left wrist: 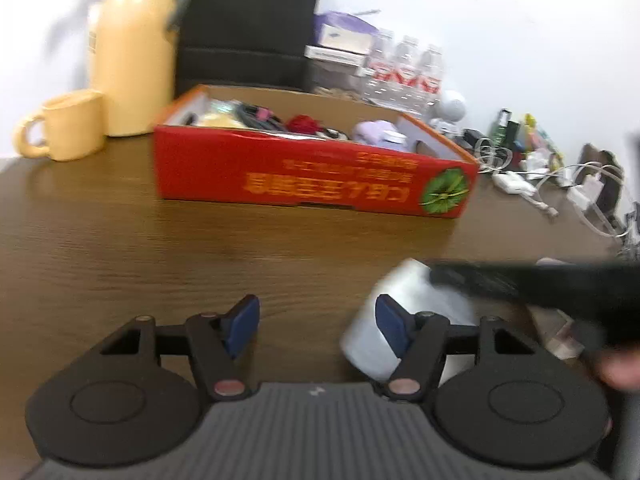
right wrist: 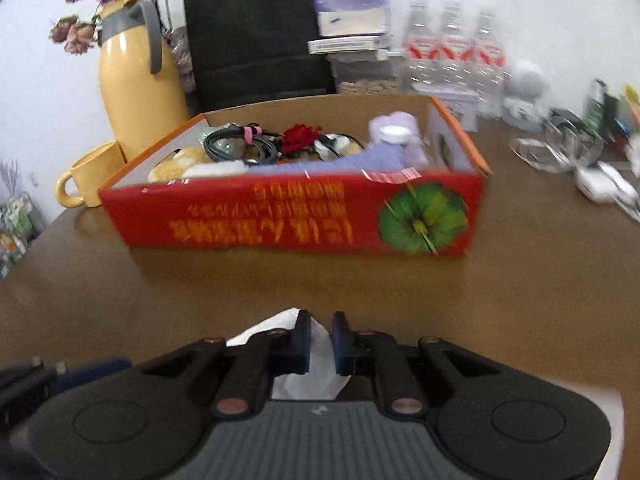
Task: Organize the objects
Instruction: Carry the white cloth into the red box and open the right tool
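1. White and soft-looking, a crumpled tissue [right wrist: 316, 354] sits pinched between the pads of the right tool [right wrist: 320, 342], whose jaws are drawn nearly together on it; the thin fold fills the narrow gap, which is why they stop short of meeting.
2. That grip is low over the brown wooden bench [right wrist: 540, 300], in front of the red cardboard box [right wrist: 280, 216], so the tissue looks ready to be lifted toward the open top.
3. The box already holds a coiled black cable [right wrist: 236, 144], a red flower [right wrist: 300, 136] and a purple cloth [right wrist: 360, 158], so it seems to be the collecting place for loose things.
4. The left tool [left wrist: 318, 326] is spread partway with nothing between its pads. Its right finger [left wrist: 394, 326] stands in front of a white roll [left wrist: 404, 312]; I cannot tell whether they touch.
5. From the left view, the right tool's dark body crosses over that roll, so both hands work the same spot.
6. A yellow jug [left wrist: 132, 52] and yellow mug [left wrist: 68, 128] stand left of the box, well apart from the tools.
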A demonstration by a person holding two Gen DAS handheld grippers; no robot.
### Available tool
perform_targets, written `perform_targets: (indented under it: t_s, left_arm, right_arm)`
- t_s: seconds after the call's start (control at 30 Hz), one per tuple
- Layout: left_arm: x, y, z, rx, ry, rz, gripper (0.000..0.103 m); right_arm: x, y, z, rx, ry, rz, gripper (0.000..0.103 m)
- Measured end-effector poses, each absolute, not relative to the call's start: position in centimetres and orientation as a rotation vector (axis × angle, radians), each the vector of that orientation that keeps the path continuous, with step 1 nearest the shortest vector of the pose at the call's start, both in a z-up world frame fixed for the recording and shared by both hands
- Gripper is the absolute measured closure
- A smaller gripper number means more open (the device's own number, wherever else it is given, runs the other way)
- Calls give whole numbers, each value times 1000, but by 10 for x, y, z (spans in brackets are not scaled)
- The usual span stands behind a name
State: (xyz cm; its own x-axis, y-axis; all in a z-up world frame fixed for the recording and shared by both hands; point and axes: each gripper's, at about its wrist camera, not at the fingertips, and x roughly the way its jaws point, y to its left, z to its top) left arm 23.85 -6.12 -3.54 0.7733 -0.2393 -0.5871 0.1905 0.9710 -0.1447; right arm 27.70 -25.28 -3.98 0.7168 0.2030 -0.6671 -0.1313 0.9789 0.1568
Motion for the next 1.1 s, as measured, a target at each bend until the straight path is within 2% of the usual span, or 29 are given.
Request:
perform_targets:
  t_s: [0.13,0.17,0.27,0.43,0.67,0.73,1.0,1.03,1.1]
  left_arm:
    - [208,-39,-34,-140,658,-210,34]
    - [197,-34,-33,-167,670,-227,34]
    - [162,-25,-29,-229,690,-308,31]
    - [129,-46,-19,-132,654,-403,30]
    - [138,-102,-26,1,668,-421,27]
    - [143,-101,-30,41,687,-341,31]
    - [126,-60,-25,64,631,-203,31]
    - [123,-62,-23,76,626,-206,32]
    - [121,-67,-21,108,638,-208,39]
  right_arm:
    - [217,-268,-38,262,745,107,92]
    - [200,-271,-37,311,744,84,89]
    - [164,-278,-35,357,739,97,87]
    - [153,-290,-32,289,682,100,84]
    - [174,-275,-42,99,630,213,83]
    - [172,-269,-41,72,634,247,83]
    - [132,-254,-32,34,695,344,85]
    - [128,-251,-30,34,690,347,84]
    - [125,-247,-26,43,661,367,76]
